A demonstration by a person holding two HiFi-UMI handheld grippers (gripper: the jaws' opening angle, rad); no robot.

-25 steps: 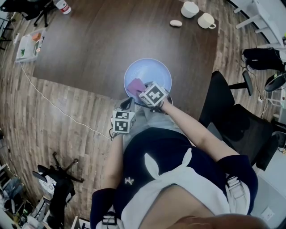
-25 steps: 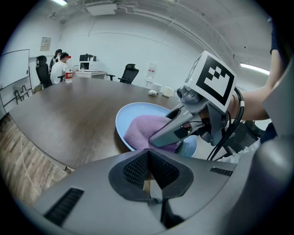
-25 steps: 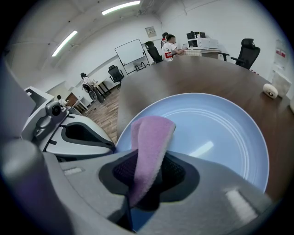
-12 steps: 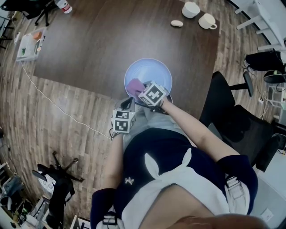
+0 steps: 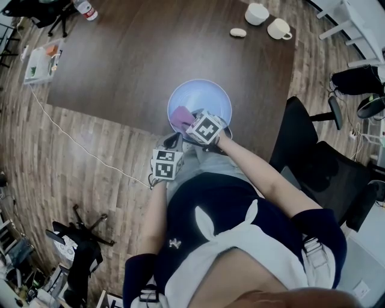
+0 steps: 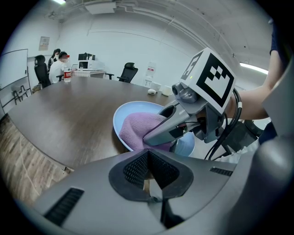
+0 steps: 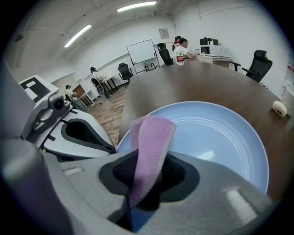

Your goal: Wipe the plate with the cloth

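Dark table [image 5: 150, 48], blue plate [image 5: 207, 96], purple cloth [image 5: 180, 114] inside

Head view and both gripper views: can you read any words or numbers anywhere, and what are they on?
No words or numbers can be read.
Right cube and left cube: black-and-white squares only, no letters.
Bottle label: too small to read.
Wall poster: too blurred.
Wall sign: too blurred.
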